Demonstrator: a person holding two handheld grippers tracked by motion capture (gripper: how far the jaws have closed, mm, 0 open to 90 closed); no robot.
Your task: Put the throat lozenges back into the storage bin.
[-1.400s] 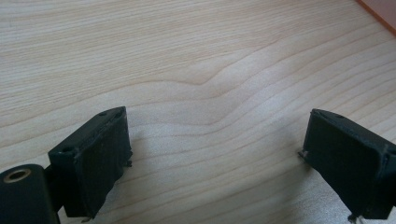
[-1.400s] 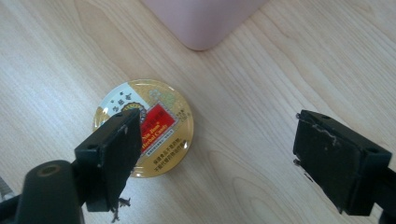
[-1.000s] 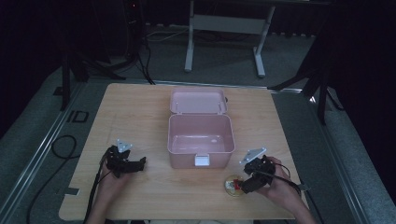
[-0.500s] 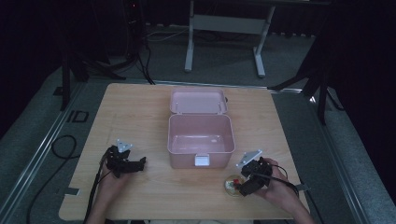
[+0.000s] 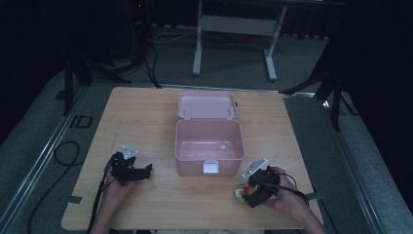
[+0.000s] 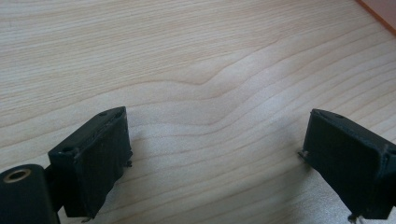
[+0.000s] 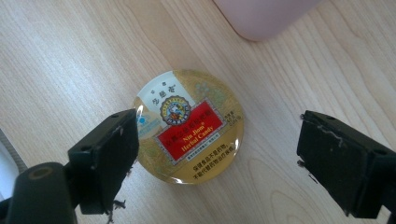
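Note:
A round gold candy tin (image 7: 189,126) with a red label lies flat on the wooden table (image 5: 146,122), just in front of the pink box's right corner; in the high view the tin (image 5: 239,193) peeks out beside my right gripper (image 5: 248,194). In the right gripper view that gripper (image 7: 218,156) is open, its jaws either side of the tin and apart from it. The pink box (image 5: 210,140) stands open and empty at mid-table, lid tilted back. My left gripper (image 5: 146,170) rests open low over bare wood at front left, with nothing between its jaws (image 6: 215,161).
The box's white latch (image 5: 210,167) faces the front edge. A corner of the pink box (image 7: 266,16) sits just beyond the tin. A black cable (image 5: 63,161) trails off the table's left side. Metal stand legs (image 5: 234,44) rise behind the table.
My right gripper has shifted left and down toward the tin and now hangs over it. The left gripper has stayed put.

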